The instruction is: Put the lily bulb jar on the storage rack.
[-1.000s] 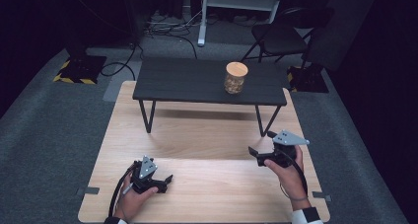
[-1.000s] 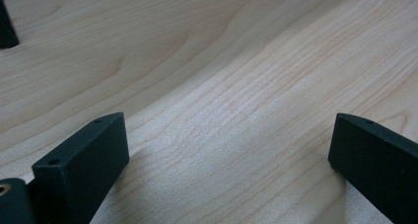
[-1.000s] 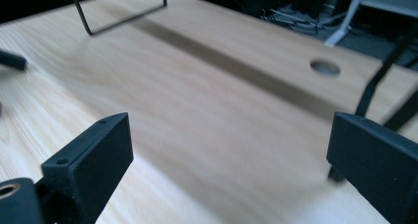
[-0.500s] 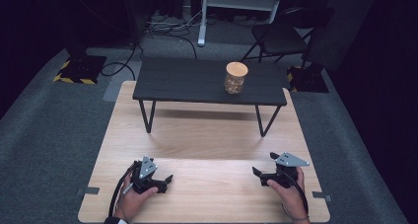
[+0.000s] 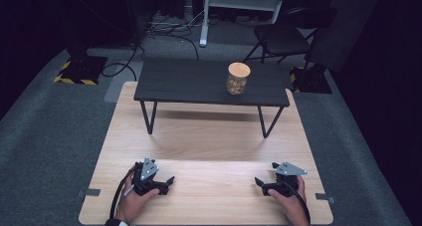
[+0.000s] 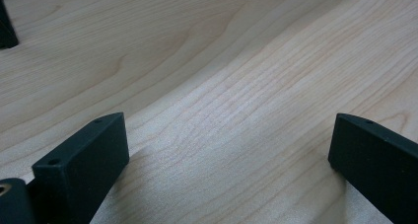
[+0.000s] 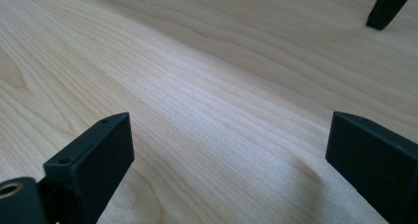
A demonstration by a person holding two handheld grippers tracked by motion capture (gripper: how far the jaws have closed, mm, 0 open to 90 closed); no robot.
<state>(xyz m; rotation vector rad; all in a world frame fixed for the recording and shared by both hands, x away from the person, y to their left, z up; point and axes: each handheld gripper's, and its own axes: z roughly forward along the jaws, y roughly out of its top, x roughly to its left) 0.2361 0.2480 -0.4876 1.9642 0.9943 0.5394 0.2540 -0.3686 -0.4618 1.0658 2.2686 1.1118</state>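
Observation:
A glass jar [image 5: 238,78] with a light wooden lid stands on the right part of a low black bench [image 5: 189,81]. The bench rests at the far end of a pale wooden tabletop [image 5: 209,136]. My left gripper [image 5: 168,183] lies on the wood near the front left, its jaws pointing right. In the left gripper view the left gripper [image 6: 226,150] is open over bare wood. My right gripper [image 5: 260,183] sits low at the front right, jaws pointing left. The right gripper view shows the right gripper [image 7: 229,150] open with nothing between its jaws.
One foot of the bench [image 6: 6,29] shows in the left gripper view and another bench foot [image 7: 389,4] in the right gripper view. Beyond the table are grey carpet, a dark chair [image 5: 283,37], a white stand [image 5: 204,22] and loose cables [image 5: 164,29].
The right gripper has come down from a raised spot near the bench's right leg to the front right of the tabletop. The left gripper has stayed put.

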